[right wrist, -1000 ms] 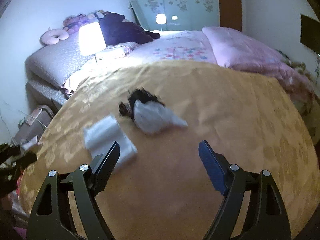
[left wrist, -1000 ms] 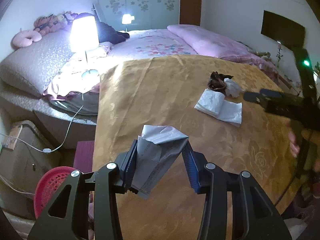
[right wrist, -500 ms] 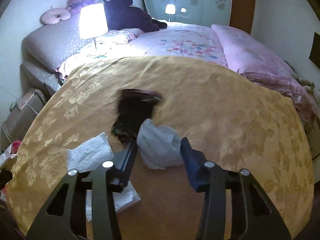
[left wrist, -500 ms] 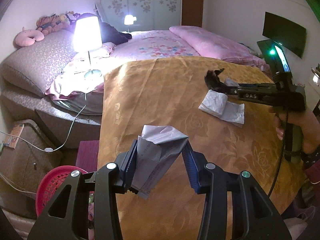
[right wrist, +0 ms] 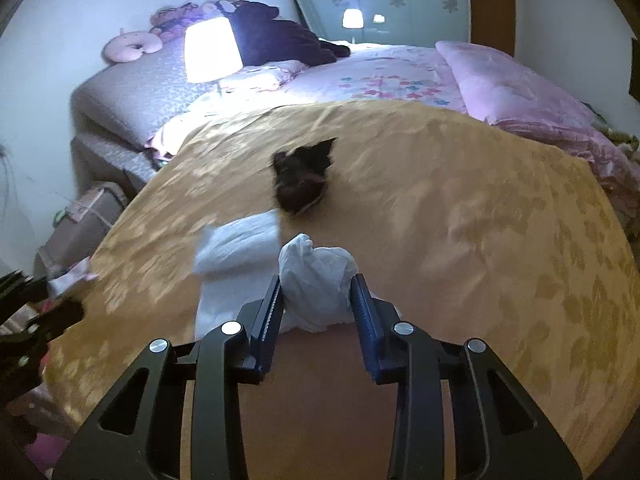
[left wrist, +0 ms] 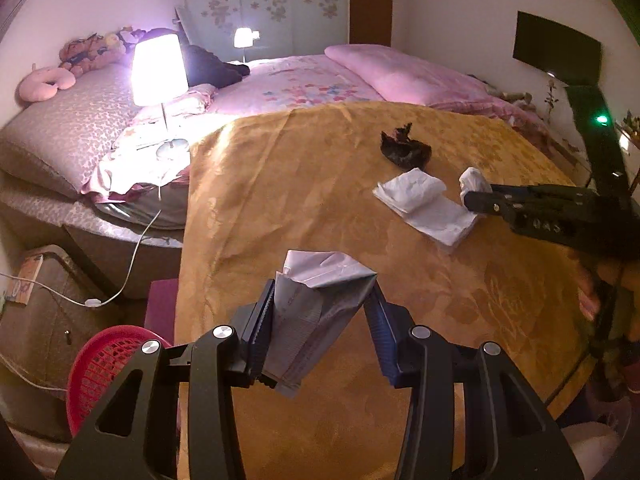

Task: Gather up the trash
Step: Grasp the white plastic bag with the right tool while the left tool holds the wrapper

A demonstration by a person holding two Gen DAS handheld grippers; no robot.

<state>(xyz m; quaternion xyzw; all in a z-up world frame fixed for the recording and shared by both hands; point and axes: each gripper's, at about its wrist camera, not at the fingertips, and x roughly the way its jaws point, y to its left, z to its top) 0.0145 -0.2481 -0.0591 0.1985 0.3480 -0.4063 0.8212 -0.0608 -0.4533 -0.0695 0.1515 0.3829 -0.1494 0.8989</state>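
My right gripper [right wrist: 318, 306] is clamped on a crumpled white tissue wad [right wrist: 316, 276], just above the gold bedspread [right wrist: 460, 220]: light, soft, compressible; grip mid-body. My left gripper [left wrist: 320, 316] pinches a silver foil wrapper [left wrist: 316, 300].

Dim room, one bright lamp, and some blur on my right camera.

Most of the light I get comes from the lamp [left wrist: 160, 70] by the bed; its shade glows so white that it washes out the pink bedding under it. A small light [left wrist: 243, 37] shines in the far wardrobe [left wrist: 266, 8]. The gold cover [left wrist: 304, 184] looks warm on my left camera and duller on my right. There the dark scrap [right wrist: 302, 178] looks smeared. Both pictures bend round and go black in the corners.
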